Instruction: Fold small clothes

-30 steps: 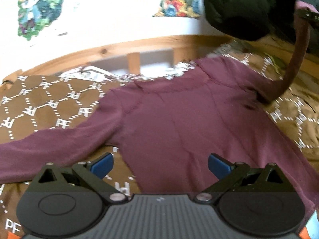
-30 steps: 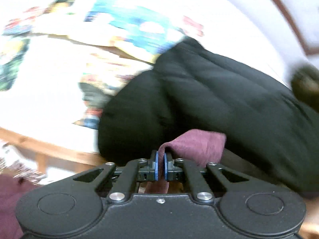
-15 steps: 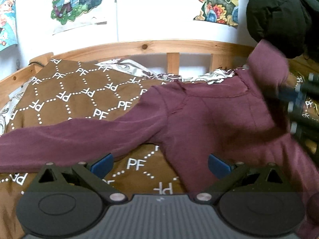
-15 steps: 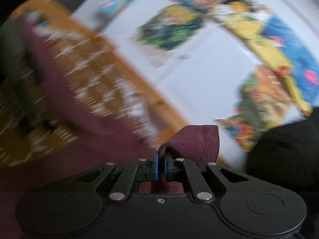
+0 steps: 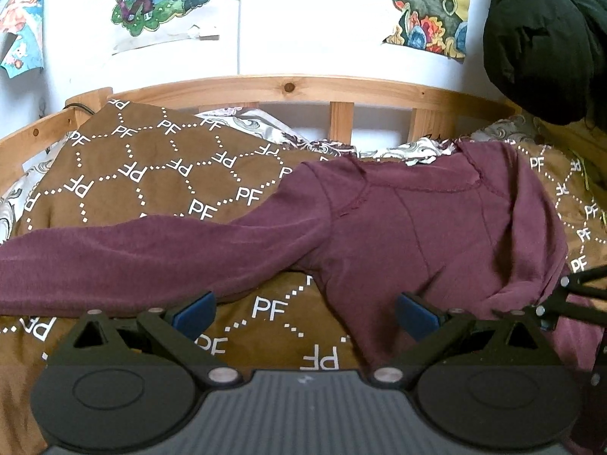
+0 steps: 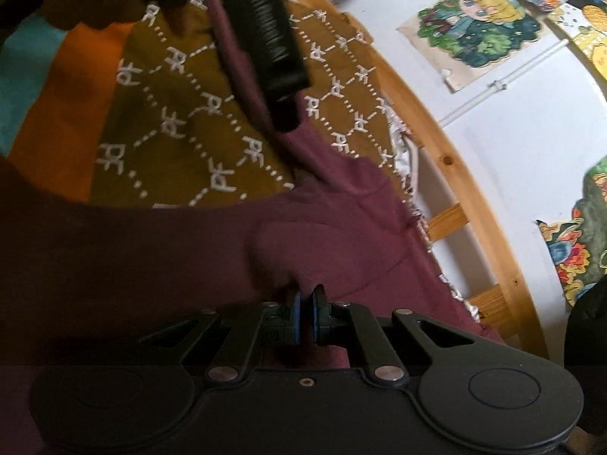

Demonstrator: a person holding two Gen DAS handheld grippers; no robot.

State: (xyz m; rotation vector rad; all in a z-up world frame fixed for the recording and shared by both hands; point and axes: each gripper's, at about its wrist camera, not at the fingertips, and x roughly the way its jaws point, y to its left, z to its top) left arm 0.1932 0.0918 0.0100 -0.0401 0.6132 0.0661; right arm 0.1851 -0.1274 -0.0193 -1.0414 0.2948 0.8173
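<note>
Lying spread on a brown patterned blanket (image 5: 125, 174), a maroon long-sleeved top (image 5: 417, 235) sits just beyond the left gripper (image 5: 303, 313), whose jaws stand wide apart and empty. The right gripper (image 6: 306, 316) pinches the top's folded right sleeve (image 6: 303, 250) over its body.

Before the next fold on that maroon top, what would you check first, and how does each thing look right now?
1. Right gripper pinching the maroon top: ok, fabric sits between its nearly closed pads.
2. Right sleeve laid across the body: ok, it is folded over near the right edge.
3. Left gripper free to grasp: ok, jaws wide open, nothing between them.
4. Left sleeve folded in: not ok, it lies stretched out to the side.
5. Top lying flat on the brown blanket: ok, only slight wrinkles.
6. Hem position: cannot tell, hidden behind the gripper bodies.
</note>
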